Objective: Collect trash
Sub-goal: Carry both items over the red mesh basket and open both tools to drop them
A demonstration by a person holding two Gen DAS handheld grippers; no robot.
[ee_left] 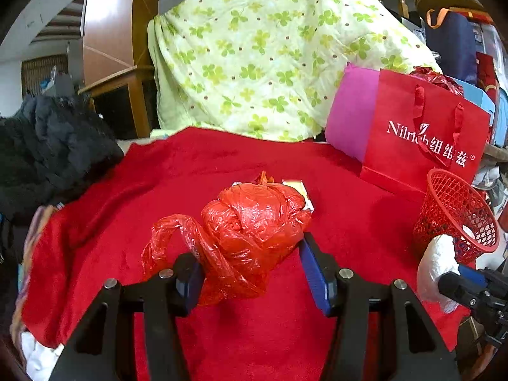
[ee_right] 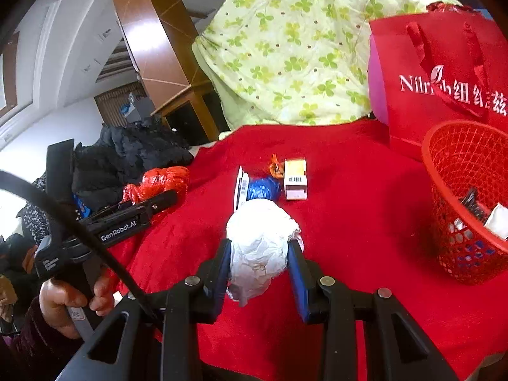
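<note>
1. Your left gripper (ee_left: 250, 273) has the crumpled red plastic bag (ee_left: 250, 228) between its jaws, lifted above the red cloth (ee_left: 197, 165). The jaws stand about half open with the bag bunched against both blue pads; a twisted tail of the bag hangs to the left.
2. Your right gripper (ee_right: 258, 273) has its jaws nearly closed, clamped on the crumpled white paper ball (ee_right: 260, 241), which it holds up over the cloth.
3. The red mesh basket (ee_right: 457, 146) stands at the right edge of the cloth, just in front of the red paper gift bag (ee_right: 444, 63); some scraps already lie inside it.
4. More trash lies on the cloth beyond the paper ball: a small white and yellow box (ee_right: 295, 177), a blue plastic wad (ee_right: 263, 189), an orange wrapper (ee_right: 276, 165) and a thin white packet (ee_right: 239, 187).
5. Your left hand (ee_right: 68, 304) grips the handle at the lower left of the right wrist view.
</note>
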